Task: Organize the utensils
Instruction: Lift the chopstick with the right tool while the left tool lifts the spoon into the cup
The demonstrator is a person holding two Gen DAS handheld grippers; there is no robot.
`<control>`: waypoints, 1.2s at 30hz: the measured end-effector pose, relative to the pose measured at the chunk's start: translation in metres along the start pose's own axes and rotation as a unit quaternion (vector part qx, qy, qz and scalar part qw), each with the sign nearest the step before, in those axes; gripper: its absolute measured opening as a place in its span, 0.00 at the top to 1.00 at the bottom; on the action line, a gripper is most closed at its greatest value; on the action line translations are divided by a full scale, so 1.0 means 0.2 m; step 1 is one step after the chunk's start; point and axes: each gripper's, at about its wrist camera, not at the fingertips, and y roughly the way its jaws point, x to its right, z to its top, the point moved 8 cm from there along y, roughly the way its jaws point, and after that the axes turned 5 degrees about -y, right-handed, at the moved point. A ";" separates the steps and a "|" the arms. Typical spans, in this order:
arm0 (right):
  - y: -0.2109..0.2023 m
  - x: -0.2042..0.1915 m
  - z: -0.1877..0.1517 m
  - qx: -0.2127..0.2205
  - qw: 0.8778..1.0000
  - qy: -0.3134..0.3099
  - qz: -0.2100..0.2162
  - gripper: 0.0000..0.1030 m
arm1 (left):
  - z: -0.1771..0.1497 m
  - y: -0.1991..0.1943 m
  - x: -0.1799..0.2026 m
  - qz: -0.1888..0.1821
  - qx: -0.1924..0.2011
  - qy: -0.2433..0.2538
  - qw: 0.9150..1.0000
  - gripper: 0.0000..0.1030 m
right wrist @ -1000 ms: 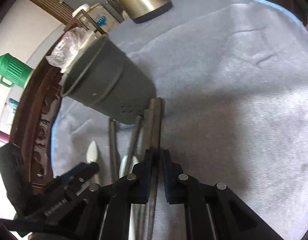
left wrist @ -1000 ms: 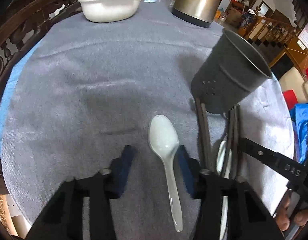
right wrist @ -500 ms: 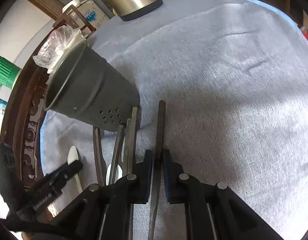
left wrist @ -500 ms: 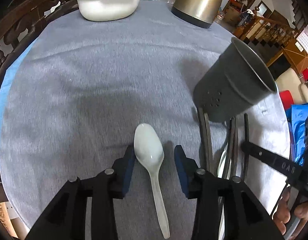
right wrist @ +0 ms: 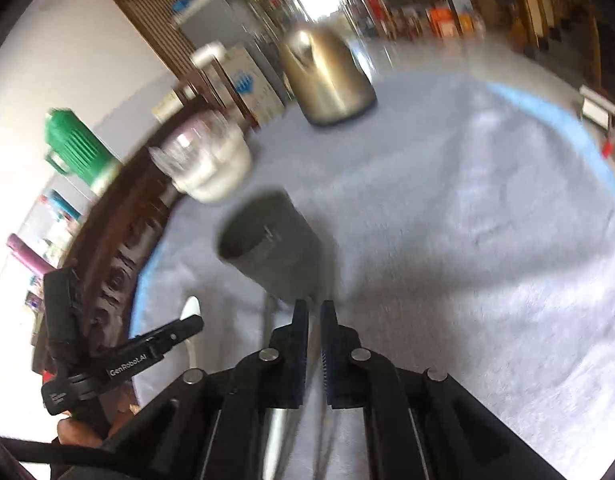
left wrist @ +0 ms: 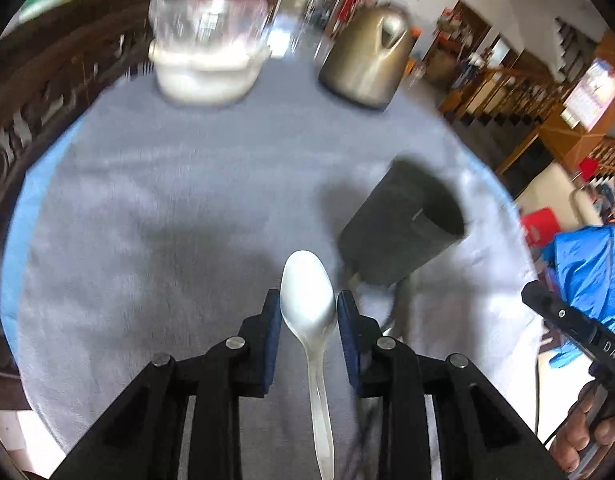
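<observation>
1. Left gripper (left wrist: 309, 320): jaws have just been closing, and the pads now sit against both sides of the white spoon (left wrist: 307, 300) at its bowl. Handle trails back toward 6 o'clock; the spoon looks lifted off the cloth (left wrist: 187, 200), judged from blur and shadow.
2. Right gripper (right wrist: 314, 336): jaws nearly together, pinching a thin dark stick, probably a chopstick (right wrist: 321, 408), which shows only as a blur running back between the fingers.
3. Holder (left wrist: 403, 232): dark cup upright on the cloth at 1 o'clock of the left gripper, and at 11 o'clock just beyond the right gripper's tips. What it contains cannot be told; its mouth is dark.
4. Loose utensils (left wrist: 399, 304): at least a few dark sticks lie at the cup's foot, between the two grippers.
5. Farther out: bowl (left wrist: 207, 72) at 11 o'clock, kettle (left wrist: 363, 68) at 12 o'clock.
6. Progress, as a judgement: early. Two pieces in hand, none seen in the cup, several still on the cloth.
</observation>
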 end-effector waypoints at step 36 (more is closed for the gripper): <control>0.14 0.13 -0.03 -0.074 0.993 -0.008 -0.088 0.94 | 0.27 -0.28 0.20 -0.036 0.138 0.025 0.990 0.71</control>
